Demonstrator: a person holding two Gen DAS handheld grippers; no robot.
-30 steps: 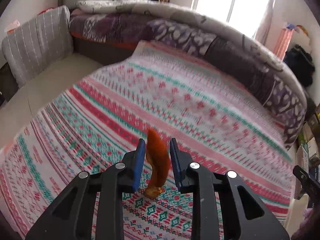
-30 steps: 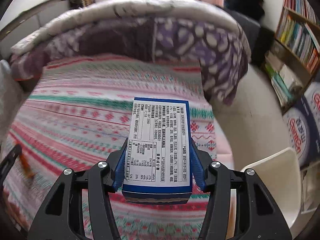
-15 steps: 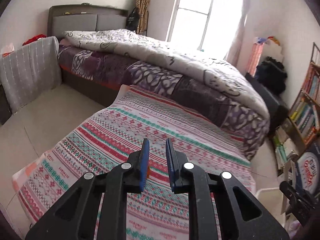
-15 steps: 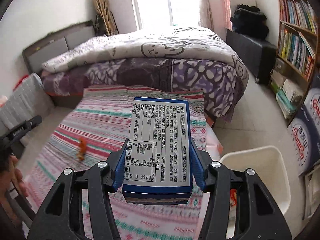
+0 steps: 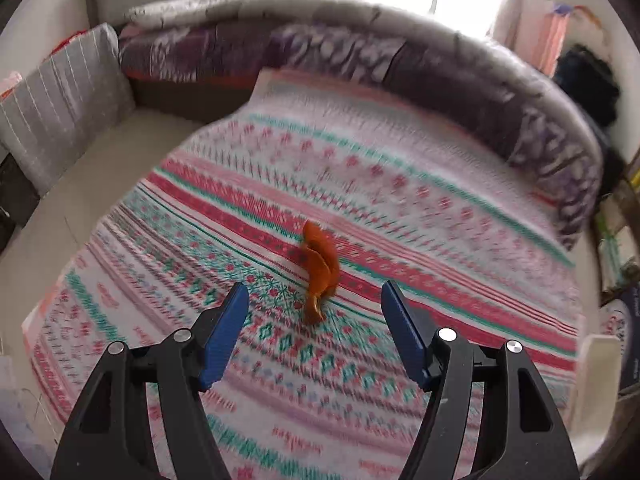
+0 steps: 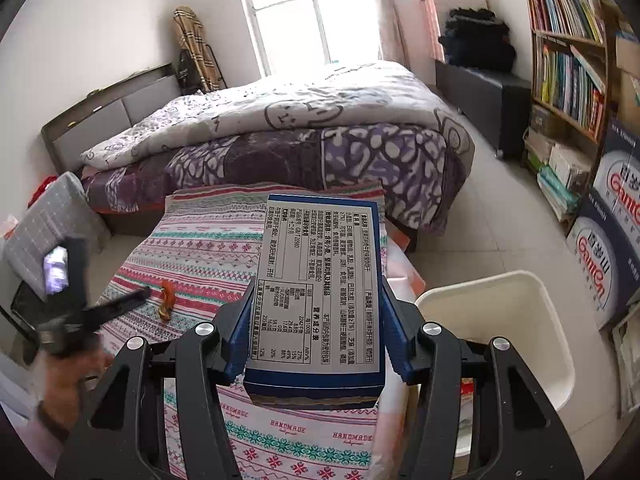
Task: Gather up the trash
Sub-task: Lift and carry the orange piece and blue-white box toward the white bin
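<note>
An orange peel (image 5: 320, 270) lies on the patterned cloth (image 5: 400, 200); it also shows in the right wrist view (image 6: 166, 304). My left gripper (image 5: 314, 306) is open, its fingers either side of the peel and just short of it, not touching. My right gripper (image 6: 316, 328) is shut on a blue and white carton (image 6: 318, 292) held above the cloth (image 6: 208, 248). A white bin (image 6: 496, 328) stands on the floor to the right of the carton, also at the left view's right edge (image 5: 596, 376).
A bed with a purple and white quilt (image 6: 300, 128) lies beyond the cloth. A grey cushion (image 5: 60, 100) stands at left. A bookshelf (image 6: 572, 52) and stacked printed boxes (image 6: 608, 232) are at right. Tiled floor (image 6: 500, 220) runs between bed and shelf.
My left gripper let go of the orange peel, swung up, then came back down over it with jaws wide open. My right gripper has risen with the carton.
</note>
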